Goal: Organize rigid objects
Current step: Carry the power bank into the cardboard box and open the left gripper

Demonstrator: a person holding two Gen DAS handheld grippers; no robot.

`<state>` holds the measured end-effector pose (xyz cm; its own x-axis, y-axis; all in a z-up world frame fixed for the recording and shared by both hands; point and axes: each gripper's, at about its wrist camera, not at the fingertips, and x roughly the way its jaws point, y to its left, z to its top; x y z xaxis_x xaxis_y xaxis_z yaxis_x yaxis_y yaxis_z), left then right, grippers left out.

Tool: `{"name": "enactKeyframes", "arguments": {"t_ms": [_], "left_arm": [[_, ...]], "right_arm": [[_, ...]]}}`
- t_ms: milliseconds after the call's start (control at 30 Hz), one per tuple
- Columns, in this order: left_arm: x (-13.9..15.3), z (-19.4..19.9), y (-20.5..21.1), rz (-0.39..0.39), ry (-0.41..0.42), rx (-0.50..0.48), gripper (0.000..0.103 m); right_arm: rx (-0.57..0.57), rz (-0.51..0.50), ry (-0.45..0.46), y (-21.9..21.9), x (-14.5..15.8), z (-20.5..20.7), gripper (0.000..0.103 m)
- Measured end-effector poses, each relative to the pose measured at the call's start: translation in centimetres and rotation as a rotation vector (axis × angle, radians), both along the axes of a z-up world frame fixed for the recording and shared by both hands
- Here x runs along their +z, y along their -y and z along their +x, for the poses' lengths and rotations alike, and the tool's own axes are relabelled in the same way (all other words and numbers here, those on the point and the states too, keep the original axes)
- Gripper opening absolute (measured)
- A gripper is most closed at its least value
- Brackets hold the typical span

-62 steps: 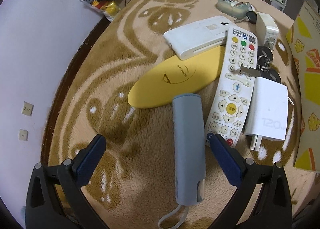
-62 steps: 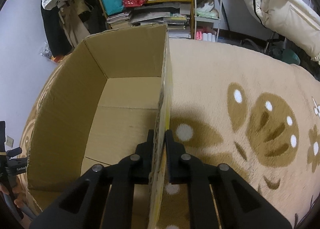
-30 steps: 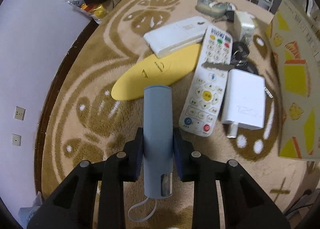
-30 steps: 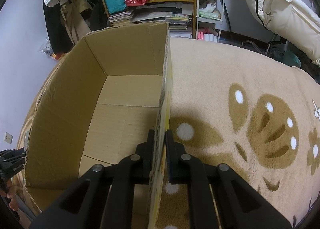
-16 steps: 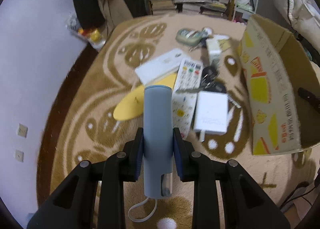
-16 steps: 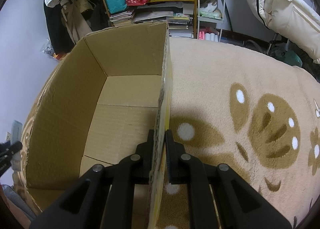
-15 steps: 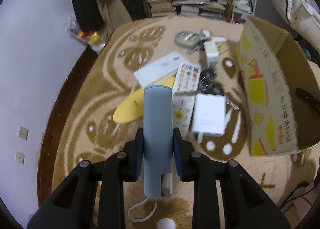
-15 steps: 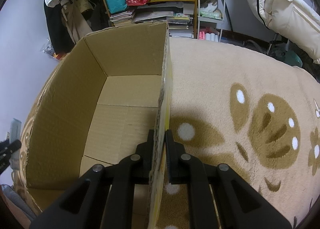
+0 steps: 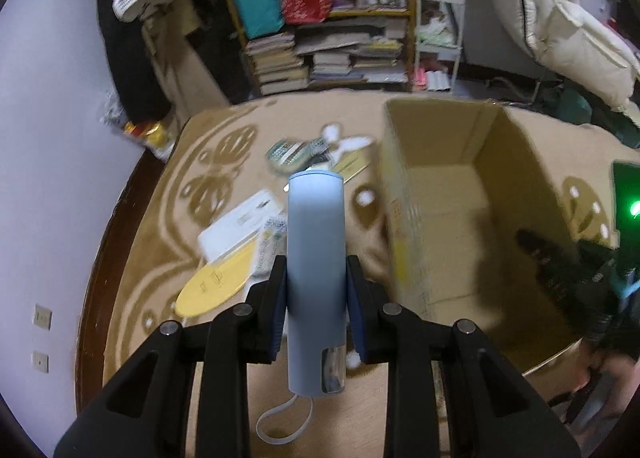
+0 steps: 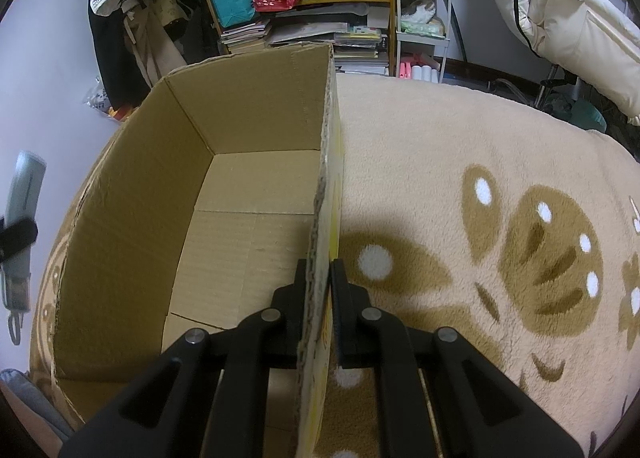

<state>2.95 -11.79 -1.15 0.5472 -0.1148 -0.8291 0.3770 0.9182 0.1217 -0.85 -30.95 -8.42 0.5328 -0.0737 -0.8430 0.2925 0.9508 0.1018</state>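
L gripper jaws tight on grey-blue tube — R gripper jaws clamped on cardboard box wall

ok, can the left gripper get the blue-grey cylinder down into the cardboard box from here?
Probably yes. The left gripper holds the blue-grey cylinder beside the cardboard box, whose top is open and floor bare; the right gripper only pinches the far wall.

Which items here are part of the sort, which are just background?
In play: grey-blue tube clamped in left gripper; cardboard box, wall pinched by right gripper; white device, yellow oval.

Background: bookshelf, white jacket, patterned blanket.
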Motion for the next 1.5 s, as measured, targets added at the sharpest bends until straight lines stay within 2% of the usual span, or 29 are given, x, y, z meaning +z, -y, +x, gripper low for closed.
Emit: {"name": "enactKeyframes", "arguments": {"t_ms": [167, 300, 467, 667, 733, 800, 1033, 1233, 1333, 1467, 1500], "left_arm": [[1.8, 0.5, 3.3, -0.055, 0.014, -0.035, 0.026], [2.0, 1.0, 5.8, -0.109, -0.012, -0.078, 0.026], [0.0, 1.7, 8.6, -0.095, -0.071, -0.106, 0.026], [-2.9, 1.4, 10.2, -0.029, -0.117, -0.101, 0.026], [-3.5, 1.4, 10.2, -0.021, -0.115, -0.092, 0.021], [-3.4, 1.2, 10.2, 0.010, -0.077, -0.083, 0.021], [-2.1, 1.4, 8.8, 0.000, -0.054, -0.076, 0.023], [-1.6, 2.0, 5.9, 0.018, -0.037, -0.039, 0.023], [-1.7, 2.5, 4.0, -0.032, -0.060, -0.023, 0.033], [-1.6, 2.8, 1.9, -0.100, -0.080, 0.013, 0.038], [-1.6, 2.8, 1.6, -0.104, -0.080, 0.017, 0.043]], "right_arm": [[-0.001, 0.002, 0.001, 0.0, 0.0, 0.0, 0.010], [-0.003, 0.011, 0.002, 0.2, 0.1, 0.0, 0.011], [-0.005, 0.019, 0.004, 0.3, 0.0, 0.0, 0.011], [-0.010, 0.034, 0.007, 0.5, 0.0, -0.1, 0.011], [-0.008, 0.036, 0.008, 0.5, -0.1, -0.1, 0.011], [0.001, 0.040, 0.003, 0.3, -0.2, 0.0, 0.012], [-0.003, 0.044, 0.002, 0.4, 0.2, 0.1, 0.012], [-0.001, 0.044, 0.002, 0.6, 0.2, 0.0, 0.012], [0.001, 0.034, 0.000, 0.5, 0.0, 0.1, 0.012], [-0.003, 0.045, 0.000, 0.6, 0.0, 0.2, 0.012], [-0.003, 0.046, 0.000, 0.6, 0.0, 0.1, 0.012]]}}
